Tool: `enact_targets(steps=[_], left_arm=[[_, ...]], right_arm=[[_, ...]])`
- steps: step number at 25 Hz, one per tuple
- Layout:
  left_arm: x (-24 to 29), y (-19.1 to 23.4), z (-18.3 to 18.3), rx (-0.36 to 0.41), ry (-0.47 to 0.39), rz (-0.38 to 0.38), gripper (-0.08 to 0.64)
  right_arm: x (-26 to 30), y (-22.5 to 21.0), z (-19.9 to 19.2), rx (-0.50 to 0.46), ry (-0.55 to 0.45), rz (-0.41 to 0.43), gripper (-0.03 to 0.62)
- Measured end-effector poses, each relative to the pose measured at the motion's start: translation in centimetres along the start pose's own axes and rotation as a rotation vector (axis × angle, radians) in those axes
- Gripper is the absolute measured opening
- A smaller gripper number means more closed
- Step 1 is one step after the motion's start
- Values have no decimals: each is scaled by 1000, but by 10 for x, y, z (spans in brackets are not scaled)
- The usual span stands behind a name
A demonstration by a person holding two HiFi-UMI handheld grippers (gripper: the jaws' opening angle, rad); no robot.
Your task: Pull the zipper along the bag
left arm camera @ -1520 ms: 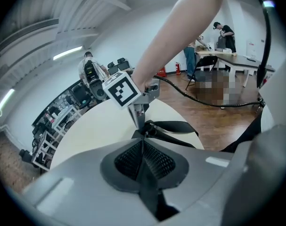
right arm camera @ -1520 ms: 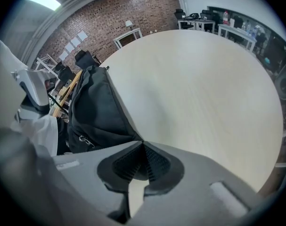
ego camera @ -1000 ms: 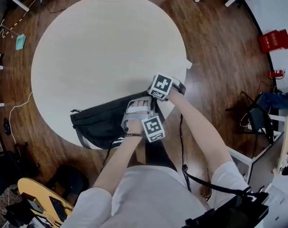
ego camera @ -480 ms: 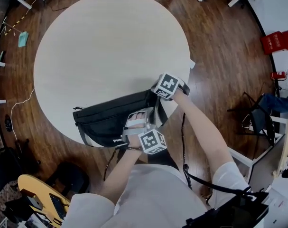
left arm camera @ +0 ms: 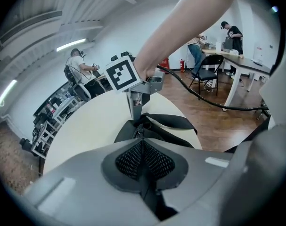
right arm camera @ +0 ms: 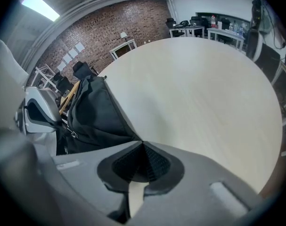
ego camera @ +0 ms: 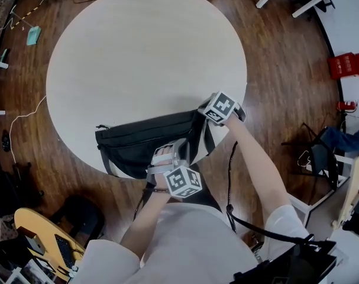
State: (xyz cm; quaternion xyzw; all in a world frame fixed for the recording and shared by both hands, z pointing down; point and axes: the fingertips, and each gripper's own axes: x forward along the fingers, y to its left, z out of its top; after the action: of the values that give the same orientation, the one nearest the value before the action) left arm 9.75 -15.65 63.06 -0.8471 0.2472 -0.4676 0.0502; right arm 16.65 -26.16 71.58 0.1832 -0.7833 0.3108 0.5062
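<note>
One round table. One black bag. Two hand-held grippers, the left gripper and the right gripper, each bearing one marker cube: two cubes in all. Three background people. One red box. One black chair.

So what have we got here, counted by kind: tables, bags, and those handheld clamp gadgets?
Round table: 1
Black bag: 1
Handheld grippers: 2 (left gripper, right gripper)
Total: 4
</note>
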Motion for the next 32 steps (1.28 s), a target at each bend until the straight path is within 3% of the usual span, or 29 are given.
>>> enact_targets(steps=[16,32], left_arm=[[-48,45,-56,-113,-15,44,25],[-107,108,-178,-244,70,167,25]], right_arm=[[0,-4,-5,6,80,-61,-8],[-2,-7,-8,39,170,-197,-8]])
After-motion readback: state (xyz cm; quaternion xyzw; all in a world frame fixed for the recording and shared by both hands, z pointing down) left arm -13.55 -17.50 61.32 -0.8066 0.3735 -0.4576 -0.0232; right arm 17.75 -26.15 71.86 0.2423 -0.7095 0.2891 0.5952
